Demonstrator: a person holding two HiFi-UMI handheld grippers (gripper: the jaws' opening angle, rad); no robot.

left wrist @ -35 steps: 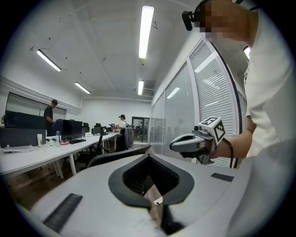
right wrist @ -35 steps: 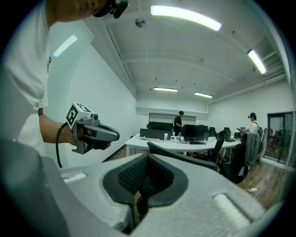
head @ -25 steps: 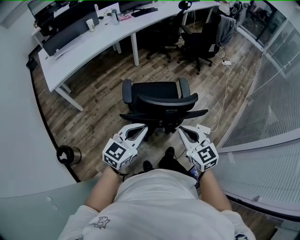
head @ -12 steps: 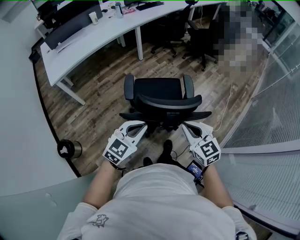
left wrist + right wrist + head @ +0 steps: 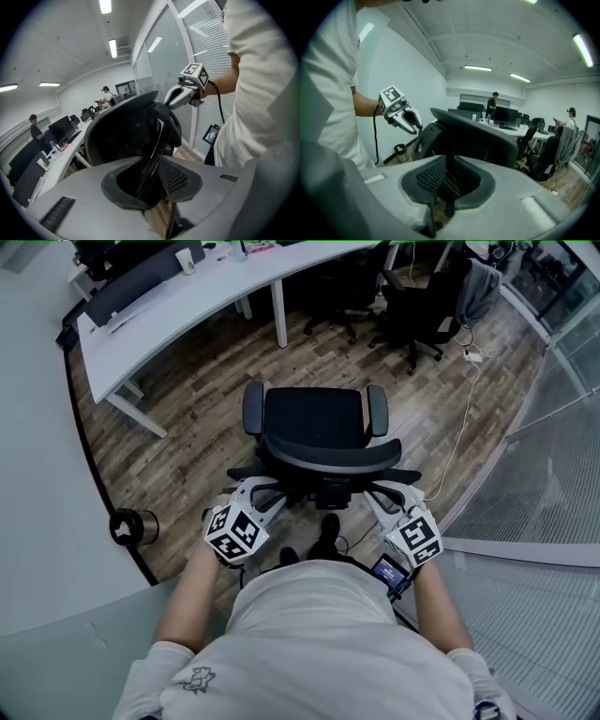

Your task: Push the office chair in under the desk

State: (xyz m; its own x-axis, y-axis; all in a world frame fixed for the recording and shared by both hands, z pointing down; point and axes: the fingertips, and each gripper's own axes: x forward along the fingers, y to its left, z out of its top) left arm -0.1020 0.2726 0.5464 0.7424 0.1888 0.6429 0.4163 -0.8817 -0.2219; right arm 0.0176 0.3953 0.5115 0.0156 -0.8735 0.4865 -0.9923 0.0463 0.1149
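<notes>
Dead ahead at twelve o'clock, short of the bench (image 5: 178,307), stands the office chair (image 5: 314,416); left gripper (image 5: 268,493) and right gripper (image 5: 381,497), jaws just opening, straddle its back edge, unclamped.

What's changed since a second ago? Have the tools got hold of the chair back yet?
Both came down and forward to the backrest. The left tool and right tool, shut before, have just been opening their jaws; each now straddles an edge of the backrest, but neither looks clamped on it. The office chair stays where it was, out from the desk.
</notes>
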